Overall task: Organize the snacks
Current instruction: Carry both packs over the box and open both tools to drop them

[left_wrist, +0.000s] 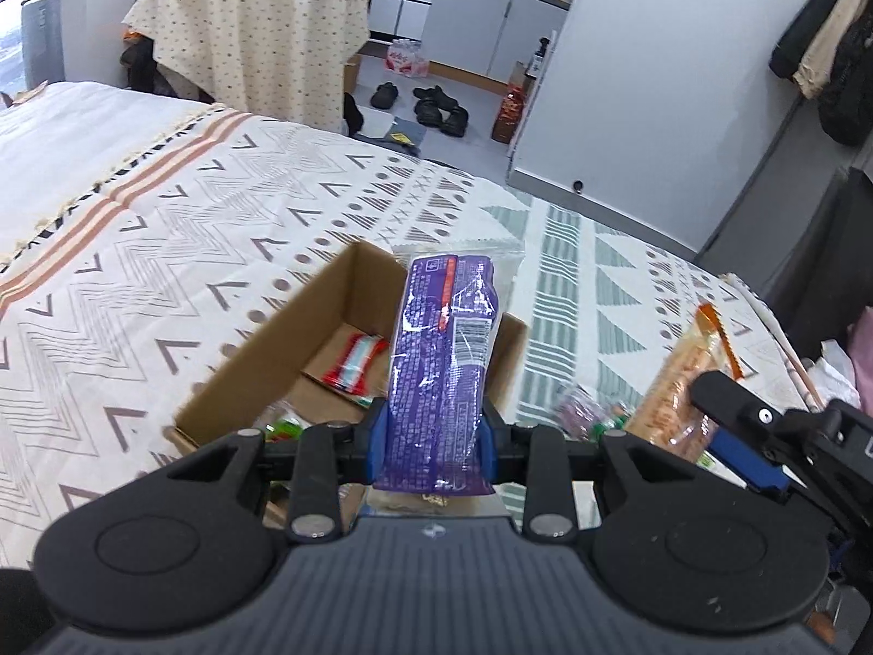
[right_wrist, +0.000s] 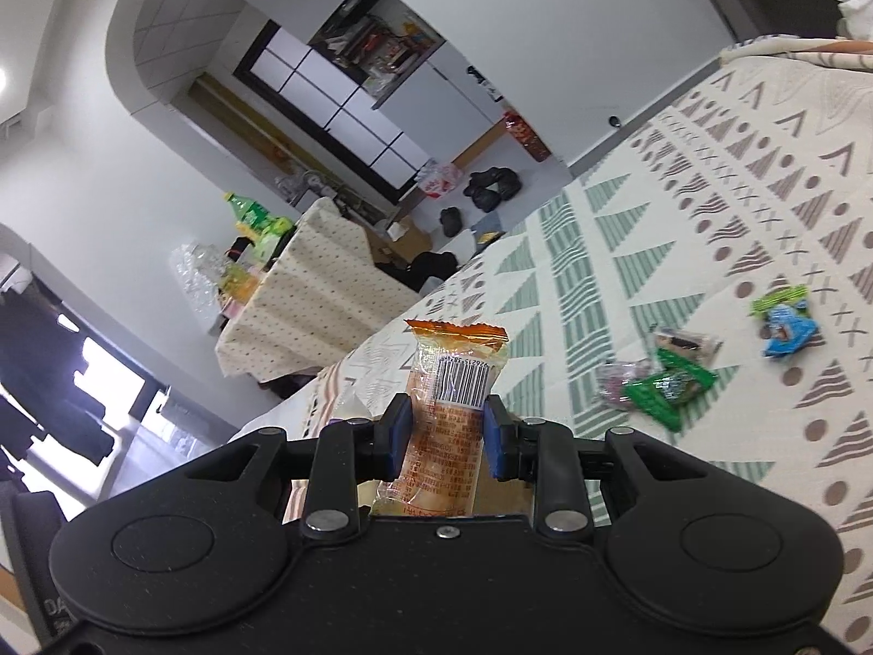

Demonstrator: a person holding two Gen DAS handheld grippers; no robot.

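Now the left gripper (left_wrist: 434,426) is clenched on a long purple plastic snack packet (left_wrist: 444,360), its blue pads pressing the crinkly film from both sides. The packet stands upright between them, above an open brown cardboard box (left_wrist: 262,349) that sits on a bed covered by a woven cotton spread (left_wrist: 163,251) with grey chevrons, dots, green striped triangles and salmon bands. White small print and a barcode cover the purple wrapper, with a red strip near its top; none of it is legible. Inside the box lies a flat red, white and pale blue sachet (left_wrist: 354,363), and something green shows at the near edge.

Over on the right, the right gripper (right_wrist: 444,436) grasps an orange-topped, translucent plastic tube pack (right_wrist: 455,398) with a serrated upper seal, a white barcode label and red print too fine to read. Seen from the left wrist, that pack (left_wrist: 682,382) stands just right of the box.

Loose on the spread lie small wrapped sweets: a glossy green square wrapper (right_wrist: 668,390), a clear crumpled one (right_wrist: 616,382) touching it, and a blue and green one (right_wrist: 785,319) further off.
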